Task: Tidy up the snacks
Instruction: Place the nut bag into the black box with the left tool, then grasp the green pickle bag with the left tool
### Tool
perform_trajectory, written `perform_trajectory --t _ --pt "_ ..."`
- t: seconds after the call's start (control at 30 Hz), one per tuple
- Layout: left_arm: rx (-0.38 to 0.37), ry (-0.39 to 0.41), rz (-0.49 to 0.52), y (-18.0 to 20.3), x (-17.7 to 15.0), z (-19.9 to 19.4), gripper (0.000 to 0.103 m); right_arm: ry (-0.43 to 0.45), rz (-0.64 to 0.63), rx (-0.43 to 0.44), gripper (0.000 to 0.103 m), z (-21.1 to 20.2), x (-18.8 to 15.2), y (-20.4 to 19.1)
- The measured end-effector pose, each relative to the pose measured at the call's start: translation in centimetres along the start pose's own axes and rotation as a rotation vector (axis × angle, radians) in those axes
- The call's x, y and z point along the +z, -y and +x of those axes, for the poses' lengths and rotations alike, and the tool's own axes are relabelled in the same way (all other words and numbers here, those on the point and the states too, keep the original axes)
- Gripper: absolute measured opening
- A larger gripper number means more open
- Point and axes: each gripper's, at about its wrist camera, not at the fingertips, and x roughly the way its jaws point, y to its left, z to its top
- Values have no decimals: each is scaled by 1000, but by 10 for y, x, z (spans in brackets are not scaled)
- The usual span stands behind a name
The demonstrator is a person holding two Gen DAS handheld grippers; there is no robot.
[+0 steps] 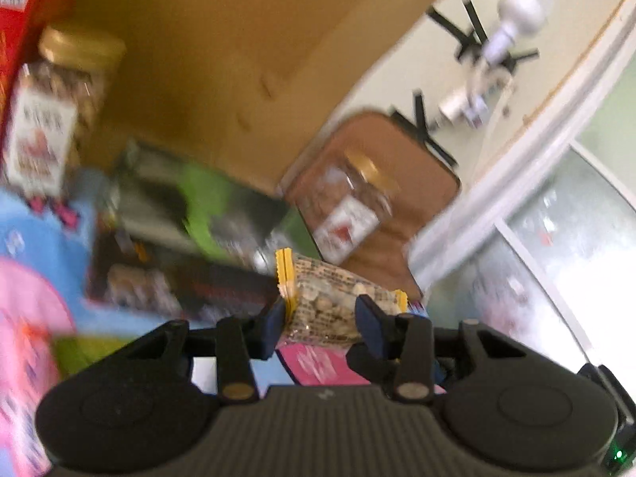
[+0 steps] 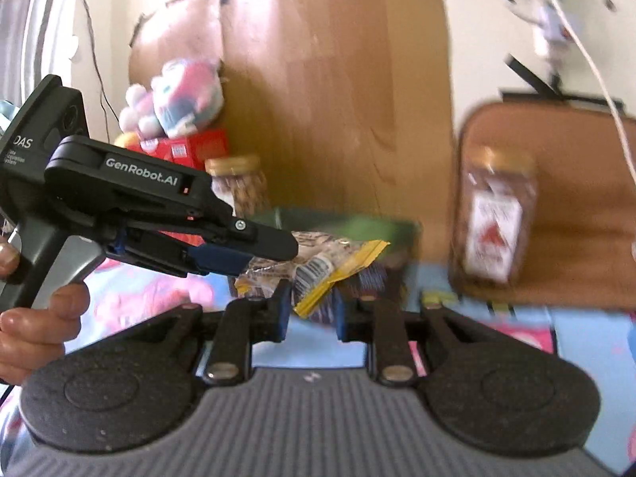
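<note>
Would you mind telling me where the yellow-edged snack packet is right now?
The snack packet is held off the patterned cloth between both tools: the left tool grips one end, the right tool the other, left of the gold-lidded jar.

snack packet (image 1: 324, 302): clear, yellow-edged, pale nuts inside | pose: lifted above blue cloth, tilted, crumpled | jars (image 2: 495, 214) (image 1: 59, 111): gold lids, upright, well apart, blurred

**Snack packet held between 2 grippers, jars to either side**

In the right wrist view, the snack packet (image 2: 318, 262) sits between the left hand-held gripper (image 2: 254, 252), reaching in from the left, and the right hand-held gripper (image 2: 309, 310) below it. Behind it lies a box (image 2: 357, 226). One jar (image 2: 238, 187) stands behind-left, before a carton (image 2: 190, 149) with a plush toy (image 2: 179, 95) on top. Another jar (image 2: 495, 214) stands at right on a tray (image 2: 576, 198).
</note>
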Motion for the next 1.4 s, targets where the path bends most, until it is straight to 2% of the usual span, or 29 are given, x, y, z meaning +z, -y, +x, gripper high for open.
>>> perform_trajectory --t 0.1,0.23,0.33,0.37,0.47,0.7,0.77,0.9,0.97,1.03,1.13,1.23,1.27,1.3,1.4 --pt "64 23 0 -16 24 7 39 -1 -4 29 25 33 17 -2" --pt "141 24 -34 -46 43 23 41 -60 26 59 25 85 29 -3" --pt "207 19 -45 -63 49 32 43 -111 27 67 28 119 31 -4" --pt "218 16 -48 -68 50 34 43 -124 33 64 32 125 30 -6" --pt "203 25 -46 -71 50 28 43 -126 63 46 36 129 30 -4" --pt "157 93 -10 -58 49 -15 46 -82 111 61 37 92 24 -3" --pt "153 106 -3 -59 42 -33 46 -90 126 100 37 84 19 -8" --pt "144 109 -60 -76 14 -65 46 -148 209 202 37 74 3 -18" --pt "166 108 -78 -84 -1 -76 46 -192 258 284 37 74 -5 -27" --pt "195 104 -101 -93 -15 -82 46 -229 264 327 37 76 -10 -39" --pt "184 78 -158 -107 -34 -88 46 -282 225 297 37 83 -18 -55" --pt "166 58 -170 -110 -48 -89 46 -317 189 252 38 85 -27 -65" --pt "155 57 -173 -110 -51 -90 46 -327 186 239 41 86 -30 -67" --pt "135 61 -181 -108 -54 -92 46 -335 188 225 46 86 -32 -67" --pt "64 66 -191 -100 -55 -94 46 -346 245 221 47 88 -37 -59"
